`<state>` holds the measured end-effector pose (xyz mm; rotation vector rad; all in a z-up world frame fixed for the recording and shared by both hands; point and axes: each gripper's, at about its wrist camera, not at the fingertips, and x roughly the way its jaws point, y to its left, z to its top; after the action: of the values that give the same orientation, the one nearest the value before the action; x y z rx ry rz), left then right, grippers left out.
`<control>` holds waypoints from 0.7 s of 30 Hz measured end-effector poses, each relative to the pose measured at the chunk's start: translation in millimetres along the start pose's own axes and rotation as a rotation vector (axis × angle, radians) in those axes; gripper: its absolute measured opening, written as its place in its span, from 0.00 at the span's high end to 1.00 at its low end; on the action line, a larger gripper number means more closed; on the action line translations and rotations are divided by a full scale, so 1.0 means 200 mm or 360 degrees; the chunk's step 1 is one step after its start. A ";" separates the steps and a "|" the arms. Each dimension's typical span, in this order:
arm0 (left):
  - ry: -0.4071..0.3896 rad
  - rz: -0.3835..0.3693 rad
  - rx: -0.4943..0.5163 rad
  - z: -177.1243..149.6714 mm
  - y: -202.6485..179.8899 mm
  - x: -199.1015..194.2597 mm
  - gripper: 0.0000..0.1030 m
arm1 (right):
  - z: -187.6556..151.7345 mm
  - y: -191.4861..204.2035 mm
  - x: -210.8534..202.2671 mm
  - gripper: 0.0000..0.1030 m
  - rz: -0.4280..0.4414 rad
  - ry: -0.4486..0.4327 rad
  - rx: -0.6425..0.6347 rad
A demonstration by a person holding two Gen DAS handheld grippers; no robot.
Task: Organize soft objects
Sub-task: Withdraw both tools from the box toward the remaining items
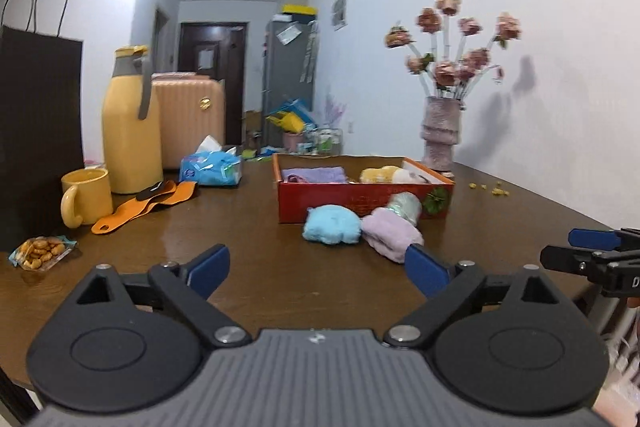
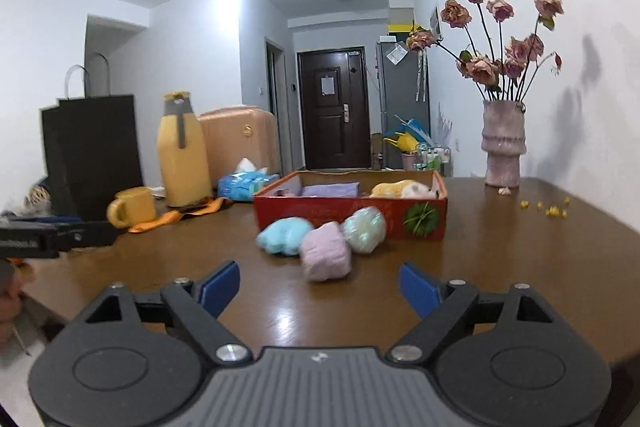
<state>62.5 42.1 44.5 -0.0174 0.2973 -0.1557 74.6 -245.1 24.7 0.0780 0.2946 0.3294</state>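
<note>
Three rolled soft bundles lie on the brown table in front of a red box (image 1: 352, 201) (image 2: 340, 215): a light blue one (image 1: 331, 225) (image 2: 284, 235), a lilac one (image 1: 392, 233) (image 2: 325, 255) and a pale green one (image 2: 365, 229) (image 1: 405, 206). Inside the box are a folded purple cloth (image 1: 316, 174) (image 2: 330, 190) and a yellow and white soft toy (image 1: 390, 174) (image 2: 404, 189). My left gripper (image 1: 318, 273) stands open near the table's front edge, nothing between its blue pads. My right gripper (image 2: 320, 289) is open too, short of the lilac bundle.
On the left stand a yellow mug (image 1: 86, 197) (image 2: 132, 207), a yellow flask (image 1: 130, 121) (image 2: 182, 151), a tissue pack (image 1: 212, 167), an orange strap (image 1: 148, 201), a black paper bag (image 1: 38, 131) and a snack packet (image 1: 42, 251). A vase of flowers (image 2: 503, 143) (image 1: 440, 133) stands at the back right by the wall.
</note>
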 end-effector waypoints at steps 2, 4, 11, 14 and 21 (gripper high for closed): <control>0.0007 0.0004 0.0037 0.00 0.00 0.00 0.06 | -0.03 0.03 -0.04 0.14 0.0050 0.0009 0.0020; 0.0005 0.0030 0.0016 -0.01 0.00 0.03 0.06 | -0.03 0.05 -0.02 0.14 0.0047 0.0010 -0.0009; 0.0118 0.0040 0.0020 -0.07 -0.02 0.19 0.06 | -0.07 0.02 0.15 0.14 -0.0028 0.0064 -0.0016; 0.0182 0.0048 0.0004 -0.06 0.00 0.30 0.06 | -0.06 -0.02 0.34 0.14 -0.0070 0.0143 -0.0016; 0.0249 0.0062 -0.0009 0.02 0.02 0.53 0.06 | 0.05 0.00 0.91 0.21 -0.0071 0.0315 -0.0151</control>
<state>164.6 30.0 17.8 -0.0052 0.4537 -0.1176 242.2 -186.4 -14.6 -0.0549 0.4756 0.3068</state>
